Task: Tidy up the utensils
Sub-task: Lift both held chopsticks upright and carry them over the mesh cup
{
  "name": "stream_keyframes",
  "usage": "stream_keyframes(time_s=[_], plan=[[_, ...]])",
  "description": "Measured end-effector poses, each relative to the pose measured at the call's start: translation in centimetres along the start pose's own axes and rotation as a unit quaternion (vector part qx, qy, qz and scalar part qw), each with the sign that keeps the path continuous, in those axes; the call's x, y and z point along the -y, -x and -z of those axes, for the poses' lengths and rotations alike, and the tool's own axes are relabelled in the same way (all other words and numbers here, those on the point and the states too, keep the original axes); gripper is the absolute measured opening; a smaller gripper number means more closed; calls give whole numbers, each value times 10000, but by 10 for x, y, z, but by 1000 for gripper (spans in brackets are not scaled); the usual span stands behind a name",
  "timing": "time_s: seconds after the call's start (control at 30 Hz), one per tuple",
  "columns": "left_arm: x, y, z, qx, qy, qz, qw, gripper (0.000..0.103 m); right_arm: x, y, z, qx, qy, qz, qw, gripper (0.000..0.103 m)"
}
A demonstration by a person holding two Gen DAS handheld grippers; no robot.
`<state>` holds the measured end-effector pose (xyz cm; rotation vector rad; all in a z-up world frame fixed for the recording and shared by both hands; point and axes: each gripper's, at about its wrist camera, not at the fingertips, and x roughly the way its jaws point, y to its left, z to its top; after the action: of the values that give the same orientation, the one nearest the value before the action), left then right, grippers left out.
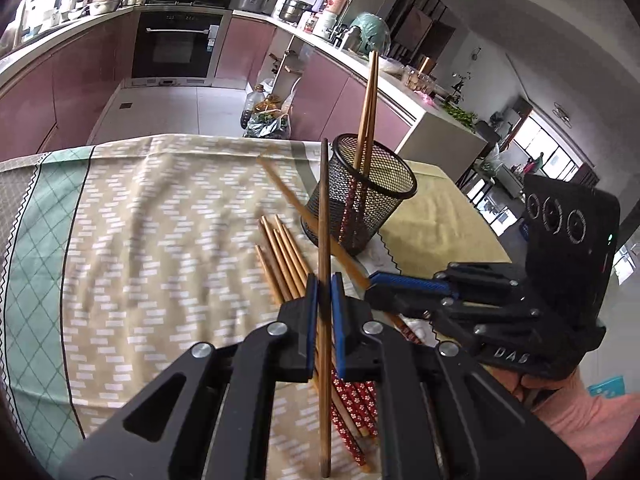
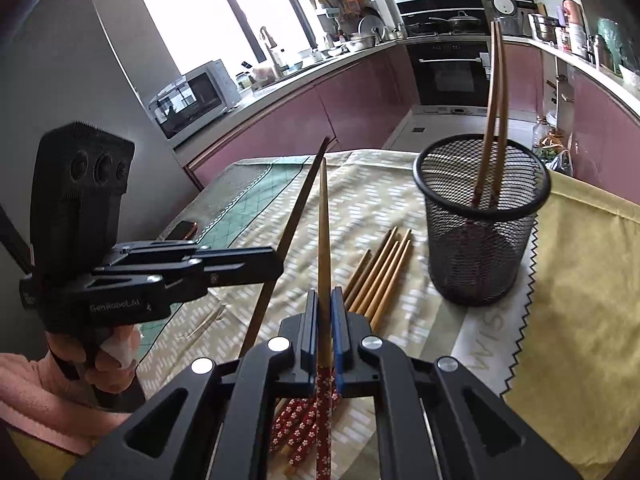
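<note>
1. Left claw [image 1: 324,280] clamps a dark chopstick [image 1: 325,216] mid-shaft.
2. Right claw [image 2: 325,300] pinches a pale chopstick [image 2: 324,240] near its patterned end.
3. Both sticks hang beside the cup [image 2: 480,216].
4. Sticks likely light, stiff, slick; grip mid-shaft.

Left gripper [image 1: 324,300] clamped on a dark brown chopstick [image 1: 325,208], stick near upright between the blue pads [image 1: 312,312]. Black mesh cup [image 1: 360,196] at 1 o'clock of it, two bamboo chopsticks [image 1: 369,112] standing inside. Loose pile of bamboo chopsticks [image 1: 280,256] on the patterned tablecloth [image 1: 152,216] just at 11 o'clock of the fingers. Right gripper [image 1: 370,280] at 3 o'clock, closed on a tan chopstick [image 1: 296,200] slanting toward 10 o'clock. Oven [image 1: 176,44] at 12 o'clock, far back.
</note>
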<state>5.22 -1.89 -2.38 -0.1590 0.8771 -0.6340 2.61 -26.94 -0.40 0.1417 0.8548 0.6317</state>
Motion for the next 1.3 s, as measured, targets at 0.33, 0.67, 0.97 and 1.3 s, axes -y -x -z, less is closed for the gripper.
stream_keyframes(time_s=[0.33,0.67,0.97,1.3], plan=[[-13,3,0,32,218,108,9997,7,7,-10,10,-131,-186,-105,9997,6],[-19,8,-3,81,286,110,9995,7,11,-19,11,-228,-113,342,9991,6],[-2,49,-28,593,94,588,9965,7,12,46,-20,1054,16,363,9938,6],[14,71,-74,1081,-71,759,9912,7,36,66,-32,1513,-106,322,9879,6]])
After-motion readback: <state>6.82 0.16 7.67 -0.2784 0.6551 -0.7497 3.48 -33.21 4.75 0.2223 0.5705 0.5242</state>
